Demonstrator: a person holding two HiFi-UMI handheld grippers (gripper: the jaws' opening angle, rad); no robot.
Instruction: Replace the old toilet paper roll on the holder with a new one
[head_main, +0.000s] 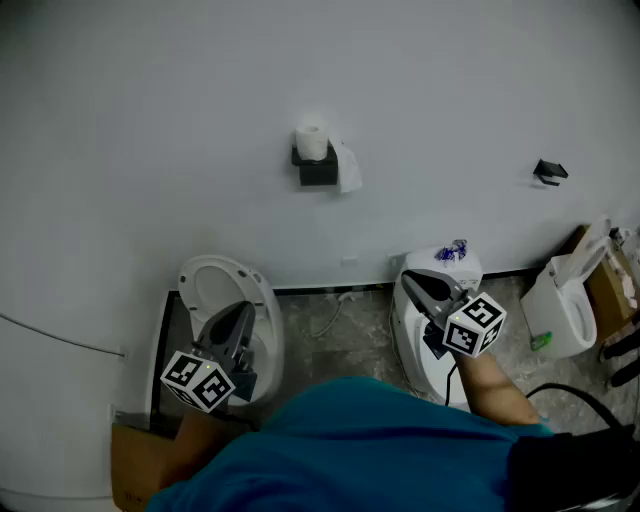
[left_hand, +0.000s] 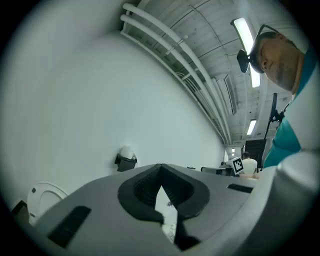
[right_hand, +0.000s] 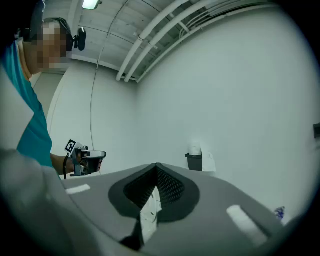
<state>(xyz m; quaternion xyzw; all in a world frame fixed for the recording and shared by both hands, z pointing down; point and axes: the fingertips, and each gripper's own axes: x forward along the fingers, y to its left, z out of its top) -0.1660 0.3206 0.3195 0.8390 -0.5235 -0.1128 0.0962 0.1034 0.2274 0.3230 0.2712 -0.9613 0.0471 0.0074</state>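
Observation:
A white toilet paper roll (head_main: 313, 141) sits on a black wall holder (head_main: 317, 170), with a loose sheet (head_main: 349, 168) hanging at its right. My left gripper (head_main: 243, 310) is shut and empty, held level over the left toilet, well below the holder. My right gripper (head_main: 420, 281) is also shut and empty, over the right toilet. In the left gripper view the holder (left_hand: 125, 160) is far ahead, up and to the left of the closed jaws (left_hand: 160, 171). The right gripper view has the holder (right_hand: 194, 161) ahead and to the right of its closed jaws (right_hand: 156, 168).
A toilet with its seat raised (head_main: 222, 291) stands at lower left and a second toilet (head_main: 418, 345) at right, with a white and blue item (head_main: 452, 252) on its tank. A third toilet (head_main: 563, 306) is at far right. A black hook (head_main: 549, 172) is on the wall. A cardboard box (head_main: 138, 465) lies at lower left.

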